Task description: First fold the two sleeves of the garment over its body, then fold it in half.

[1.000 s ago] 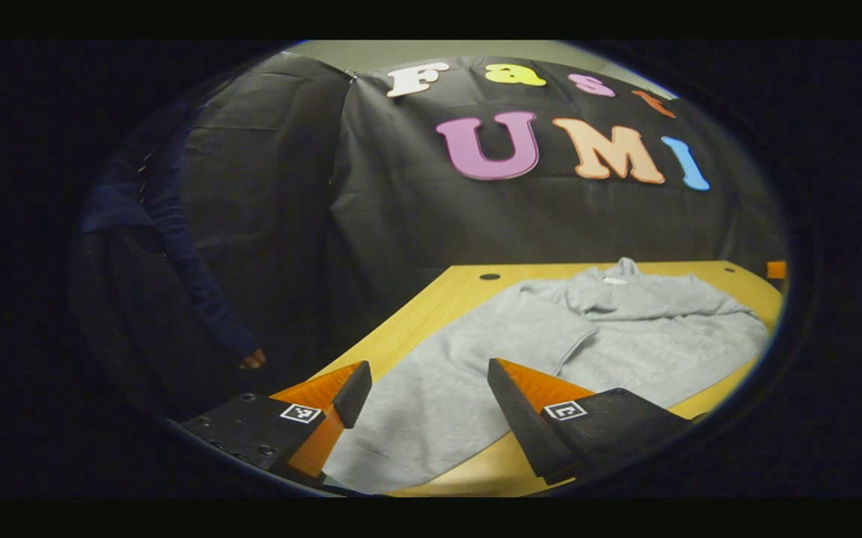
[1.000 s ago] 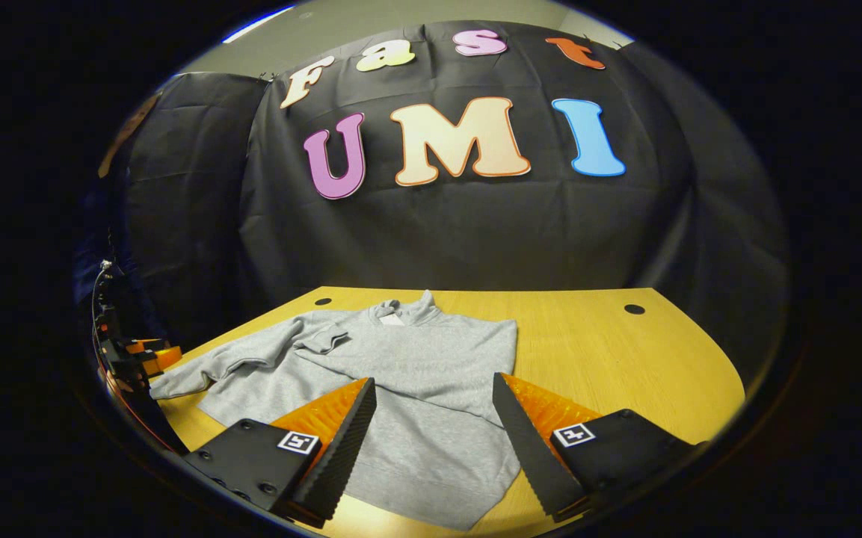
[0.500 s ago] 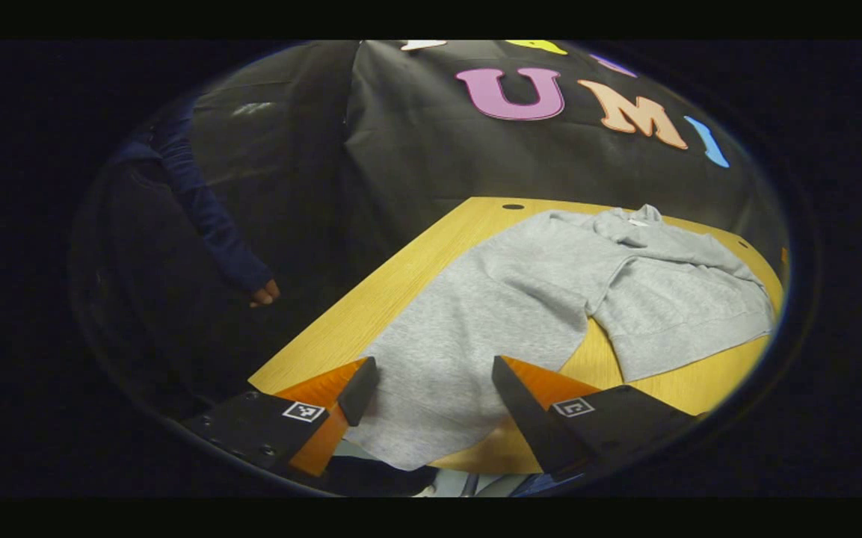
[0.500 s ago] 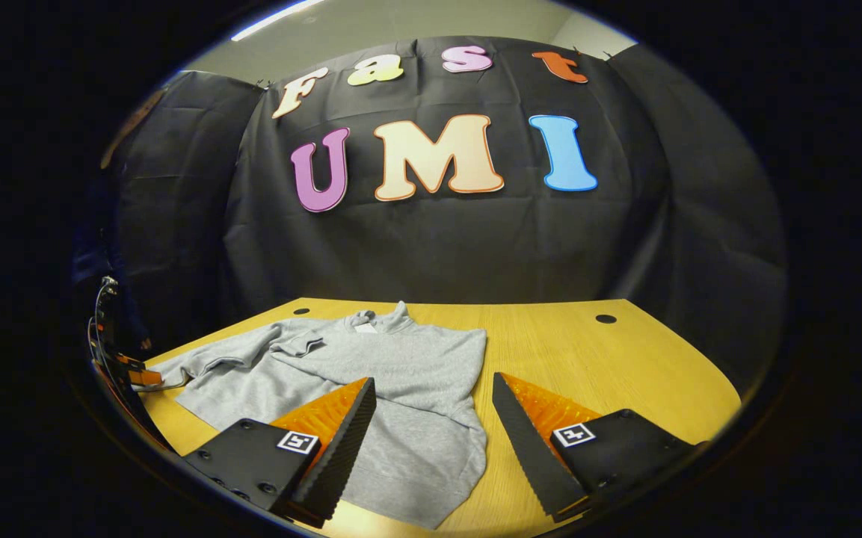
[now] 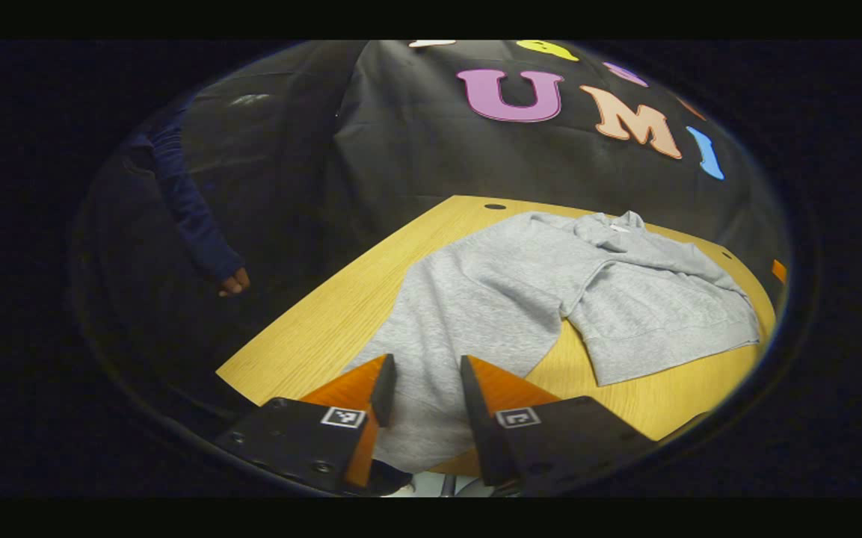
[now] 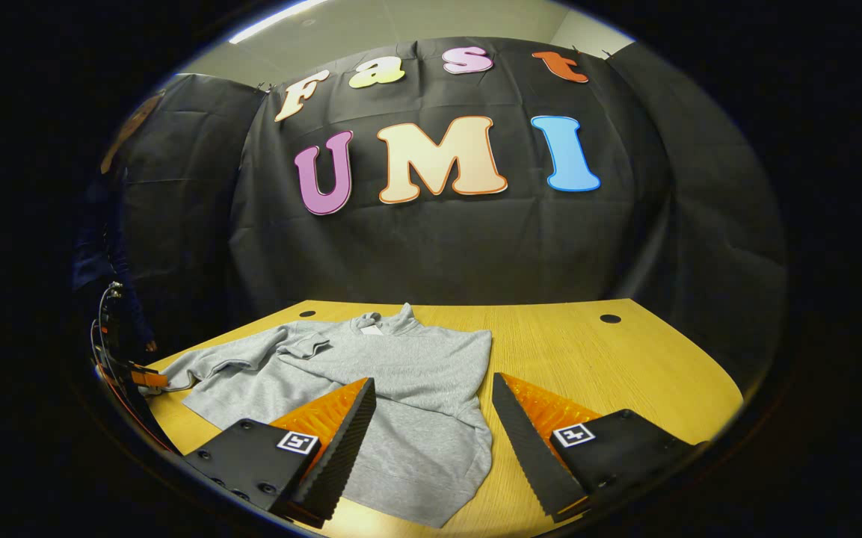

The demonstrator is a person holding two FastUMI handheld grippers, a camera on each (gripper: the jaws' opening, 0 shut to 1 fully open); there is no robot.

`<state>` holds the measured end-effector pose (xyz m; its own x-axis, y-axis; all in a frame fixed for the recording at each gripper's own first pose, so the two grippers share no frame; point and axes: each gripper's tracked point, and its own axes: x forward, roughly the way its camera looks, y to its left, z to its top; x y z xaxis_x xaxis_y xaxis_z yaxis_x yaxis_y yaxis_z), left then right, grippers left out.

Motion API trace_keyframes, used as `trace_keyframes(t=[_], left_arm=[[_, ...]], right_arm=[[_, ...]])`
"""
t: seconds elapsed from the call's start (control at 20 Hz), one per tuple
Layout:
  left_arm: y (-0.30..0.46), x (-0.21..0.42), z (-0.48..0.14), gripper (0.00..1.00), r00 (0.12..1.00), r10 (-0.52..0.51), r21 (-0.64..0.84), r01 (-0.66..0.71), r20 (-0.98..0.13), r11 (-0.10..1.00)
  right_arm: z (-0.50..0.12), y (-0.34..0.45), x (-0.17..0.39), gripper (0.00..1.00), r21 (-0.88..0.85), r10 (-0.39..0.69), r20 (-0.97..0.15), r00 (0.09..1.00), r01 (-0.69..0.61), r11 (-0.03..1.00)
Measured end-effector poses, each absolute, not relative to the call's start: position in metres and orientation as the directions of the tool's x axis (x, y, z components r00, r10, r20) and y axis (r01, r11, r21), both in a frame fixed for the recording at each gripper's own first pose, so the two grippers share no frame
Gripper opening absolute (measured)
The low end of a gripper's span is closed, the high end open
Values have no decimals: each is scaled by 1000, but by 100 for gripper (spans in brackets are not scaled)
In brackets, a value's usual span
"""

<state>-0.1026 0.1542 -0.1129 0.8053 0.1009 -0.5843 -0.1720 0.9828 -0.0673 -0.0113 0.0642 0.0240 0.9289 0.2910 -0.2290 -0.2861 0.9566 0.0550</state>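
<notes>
A grey sweatshirt (image 6: 408, 373) lies flat on the yellow wooden table (image 6: 610, 366), collar toward the black wall. In the left gripper view one long sleeve (image 5: 475, 314) runs from the body (image 5: 647, 314) toward me, its cuff end at the table's near edge. My left gripper (image 5: 427, 381) hovers over that cuff end, fingers narrowed with a gap left and the cloth showing between them. In the right gripper view the left gripper (image 6: 148, 379) sits at the sleeve's tip. My right gripper (image 6: 434, 392) stands open just above the sweatshirt's hem.
A person's dark blue sleeve and hand (image 5: 230, 280) hang left of the table. The table (image 5: 326, 321) has a round cable hole at each back corner (image 6: 610, 318). Bare wood stretches right of the sweatshirt.
The left gripper's fingers have drawn much closer together over the sleeve end and moved slightly forward. The right gripper has barely shifted and stays wide.
</notes>
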Motion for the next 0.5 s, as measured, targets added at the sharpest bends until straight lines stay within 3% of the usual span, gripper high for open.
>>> trace_keyframes(t=[0.15, 0.25, 0.5], left_arm=[[151, -101, -112, 12, 806, 100, -80, -180, -584, 980], [149, -102, -112, 4, 808, 99, -83, -179, -581, 980], [148, -98, -112, 0, 795, 110, -75, -192, -597, 979]], right_arm=[[23, 62, -13, 98, 52, 291, -230, 929, -287, 957], [25, 62, -13, 98, 56, 292, -227, 929, -287, 956], [24, 60, -13, 98, 54, 288, -229, 930, -283, 958]])
